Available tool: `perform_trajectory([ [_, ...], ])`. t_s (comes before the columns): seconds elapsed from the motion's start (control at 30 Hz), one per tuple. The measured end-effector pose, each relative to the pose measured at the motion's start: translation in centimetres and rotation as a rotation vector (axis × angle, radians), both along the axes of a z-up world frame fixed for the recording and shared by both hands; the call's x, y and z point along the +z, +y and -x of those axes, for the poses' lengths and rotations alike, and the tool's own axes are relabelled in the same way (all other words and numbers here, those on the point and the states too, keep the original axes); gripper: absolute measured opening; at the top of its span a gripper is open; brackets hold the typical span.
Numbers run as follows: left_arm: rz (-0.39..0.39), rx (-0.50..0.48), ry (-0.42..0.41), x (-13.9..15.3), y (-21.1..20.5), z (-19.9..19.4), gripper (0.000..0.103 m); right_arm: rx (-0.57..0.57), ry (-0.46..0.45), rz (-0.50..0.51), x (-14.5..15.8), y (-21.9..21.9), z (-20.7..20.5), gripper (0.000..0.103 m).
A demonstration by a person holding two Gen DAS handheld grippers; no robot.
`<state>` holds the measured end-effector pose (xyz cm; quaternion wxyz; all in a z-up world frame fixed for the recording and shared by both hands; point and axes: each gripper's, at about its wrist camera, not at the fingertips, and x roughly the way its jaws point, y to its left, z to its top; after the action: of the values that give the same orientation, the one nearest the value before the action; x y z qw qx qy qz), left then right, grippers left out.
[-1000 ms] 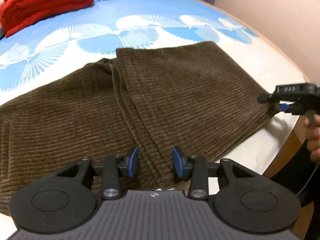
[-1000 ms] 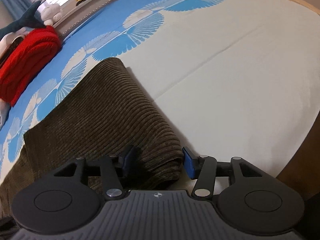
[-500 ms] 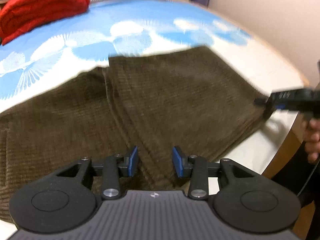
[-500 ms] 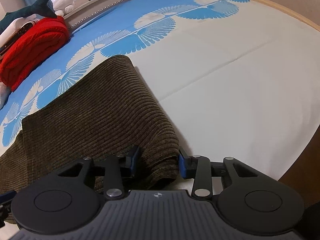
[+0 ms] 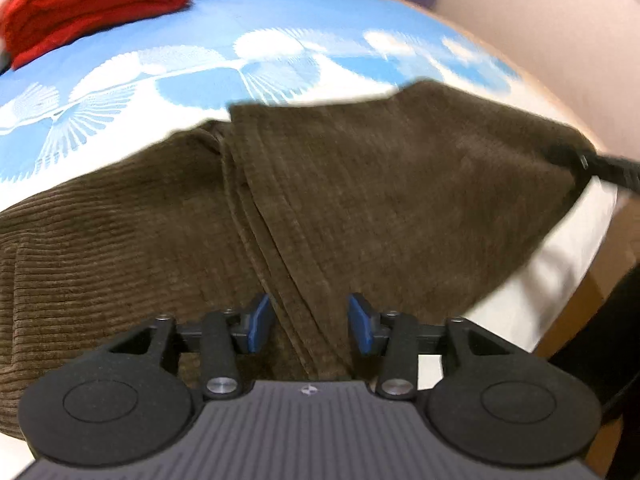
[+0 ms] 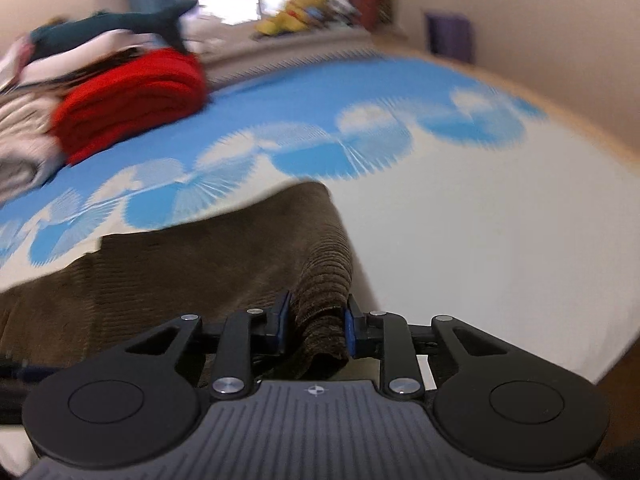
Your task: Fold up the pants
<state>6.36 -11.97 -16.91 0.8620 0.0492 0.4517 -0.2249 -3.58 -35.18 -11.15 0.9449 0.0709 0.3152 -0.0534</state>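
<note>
With my right gripper [image 6: 316,328] pinched on the near right corner of the brown corduroy pants [image 5: 360,184] on the bed [image 6: 480,220], presumably to fold it over, my left gripper [image 5: 308,324] gapes empty astride the central fold.

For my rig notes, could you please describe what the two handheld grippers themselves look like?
Both match: the left gripper and right gripper have a matte black ribbed body with a small crosshair mark, two round black discs either side, silver pivot screws on black linkage arms, and blue pads on the fingertips. No cables or sleeves are clearly visible.
</note>
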Motion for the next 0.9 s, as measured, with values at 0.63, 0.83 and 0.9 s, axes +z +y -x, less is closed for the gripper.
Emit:
perform_trajectory([
  [0.63, 0.562, 0.136, 0.129, 4.0, 3.7, -2.9, 0.080, 0.722, -0.316, 0.562, 0.1, 16.8, 7.2, 0.025],
  [0.83, 0.516, 0.262, 0.225, 1.6, 4.0, -5.1, 0.046, 0.770, -0.306, 0.570, -0.1, 17.5, 7.6, 0.025],
  [0.9, 0.488, 0.254, 0.209, 1.9, 3.7, -5.7, 0.031, 0.777, -0.297, 0.557, 0.2, 17.3, 7.7, 0.025],
])
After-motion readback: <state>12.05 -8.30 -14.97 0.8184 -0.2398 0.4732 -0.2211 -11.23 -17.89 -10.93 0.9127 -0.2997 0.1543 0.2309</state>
